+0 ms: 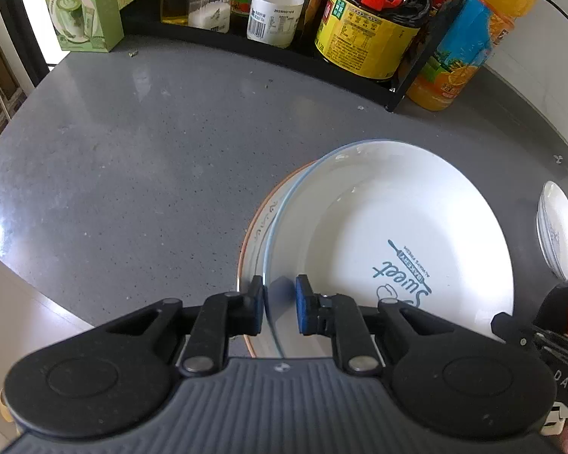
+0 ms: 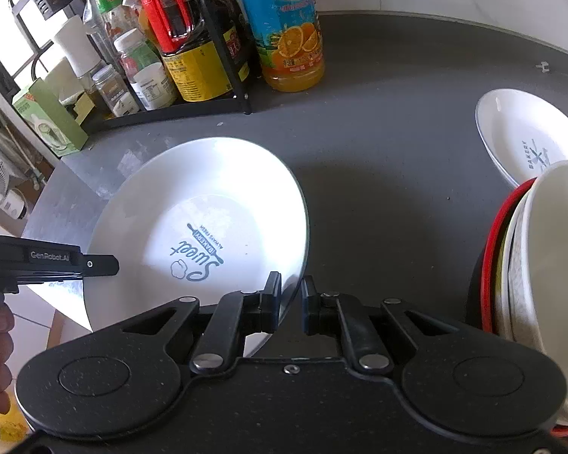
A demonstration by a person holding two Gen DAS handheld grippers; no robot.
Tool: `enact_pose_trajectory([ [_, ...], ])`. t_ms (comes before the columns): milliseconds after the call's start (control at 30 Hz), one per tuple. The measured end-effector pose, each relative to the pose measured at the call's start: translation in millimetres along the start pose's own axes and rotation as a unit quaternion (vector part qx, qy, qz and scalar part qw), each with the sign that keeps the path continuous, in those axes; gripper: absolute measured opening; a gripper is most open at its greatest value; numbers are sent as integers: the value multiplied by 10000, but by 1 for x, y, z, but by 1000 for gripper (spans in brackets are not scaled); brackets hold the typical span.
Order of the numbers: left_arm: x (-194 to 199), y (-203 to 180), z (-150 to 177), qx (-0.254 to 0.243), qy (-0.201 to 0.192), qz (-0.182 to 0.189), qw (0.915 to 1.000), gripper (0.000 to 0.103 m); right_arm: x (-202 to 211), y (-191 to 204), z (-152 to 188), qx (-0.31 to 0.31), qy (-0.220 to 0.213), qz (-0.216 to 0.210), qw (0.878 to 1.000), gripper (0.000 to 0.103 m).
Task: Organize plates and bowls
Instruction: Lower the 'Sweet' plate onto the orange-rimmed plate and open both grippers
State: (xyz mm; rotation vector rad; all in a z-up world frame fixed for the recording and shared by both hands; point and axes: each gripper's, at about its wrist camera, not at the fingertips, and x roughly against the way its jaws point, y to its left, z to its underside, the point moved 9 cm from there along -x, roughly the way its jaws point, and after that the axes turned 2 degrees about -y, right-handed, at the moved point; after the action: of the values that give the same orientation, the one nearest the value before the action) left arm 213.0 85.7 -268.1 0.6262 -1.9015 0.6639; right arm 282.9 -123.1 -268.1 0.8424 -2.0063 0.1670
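Observation:
A white deep plate printed "Sweet" lies on top of an orange-rimmed plate, shifted to its right, on the grey counter. My left gripper is shut on the white plate's near-left rim, one finger outside and one inside. In the right wrist view the same plate looks tilted, and my right gripper is shut on its right rim. The orange-rimmed plate is hidden there. I cannot tell whether the white plate rests on the lower one or hangs just above it.
A black rack of sauce bottles and an orange juice bottle stand at the back. A green box is at the back left. On the right are a white "Bakery" plate and stacked bowls. The counter edge runs close on the left.

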Motion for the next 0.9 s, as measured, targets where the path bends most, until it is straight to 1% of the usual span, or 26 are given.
enact_pose_trajectory([
  [100, -1, 2, -1, 49, 50, 61, 10000, 15, 0, -2, 0, -131, -21, -55, 9999, 9],
  [233, -2, 2, 0, -12, 124, 47, 9999, 15, 0, -4, -1, -228, -25, -108, 9997, 8],
  [567, -16, -6, 8, -257, 182, 5, 9995, 17, 11, -6, -2, -359, -122, -41, 9993, 7],
  [767, -22, -15, 12, -688, 163, -186, 9973, 25, 15, -8, -1, -373, -152, -6, 9992, 7],
  [867, -20, -16, 10, -767, 136, -205, 9968, 28, 15, -7, -1, -375, -165, 8, 9992, 7],
  [900, -17, -15, 7, -775, 96, -241, 9967, 33, 14, -7, -2, -365, -171, 16, 9992, 7],
])
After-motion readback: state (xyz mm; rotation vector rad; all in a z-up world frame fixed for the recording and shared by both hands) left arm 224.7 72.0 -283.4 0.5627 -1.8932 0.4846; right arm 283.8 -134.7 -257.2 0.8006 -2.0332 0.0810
